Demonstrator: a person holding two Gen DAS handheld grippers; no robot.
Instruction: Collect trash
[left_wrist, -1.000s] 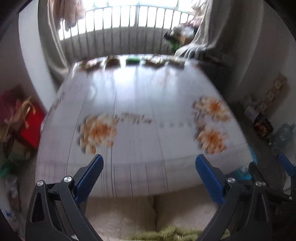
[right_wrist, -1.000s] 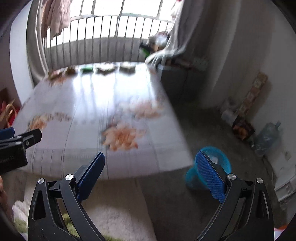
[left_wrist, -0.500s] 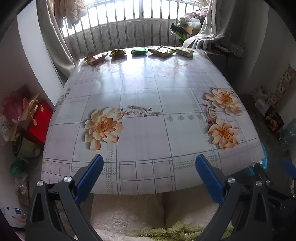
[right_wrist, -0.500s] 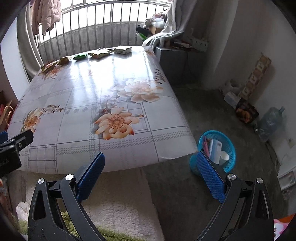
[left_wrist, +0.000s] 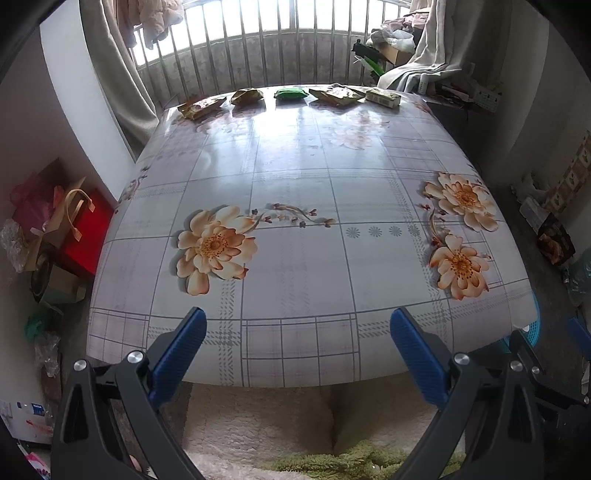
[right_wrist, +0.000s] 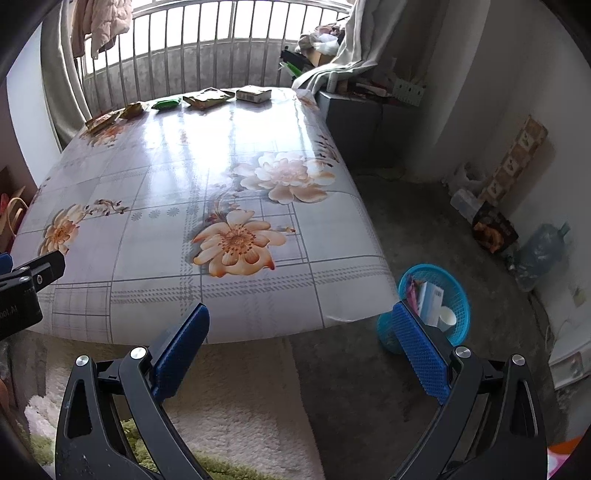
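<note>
The left tool (left_wrist: 297, 349) hangs just off the near edge of the bench (left_wrist: 303, 266) with its blue-padded fingers (left_wrist: 177, 354) spread wide apart and nothing between them. The right tool (right_wrist: 301, 341) is likewise spread wide and empty, held off the near right corner of the same bench, so that one finger lies over the bench edge and the other over the floor in front of the blue basket (right_wrist: 456, 295). Part of the left tool shows at the left margin of the right wrist view. The bench wears a glossy cloth with a grey grid and large peach flowers. The trash lies in a row along its far edge, well apart from both tools: a tan wrapper (left_wrist: 201, 107), a crumpled yellowish packet (left_wrist: 246, 96), a green packet (left_wrist: 290, 93), a flat brown wrapper (left_wrist: 338, 95) and a small pale box (left_wrist: 383, 98). The blue basket stands on the floor near the bench's right corner and already holds a paper cup (right_wrist: 447, 318) and some cartons. A cream rug (right_wrist: 236, 398) lies under the near edge of the bench.
</note>
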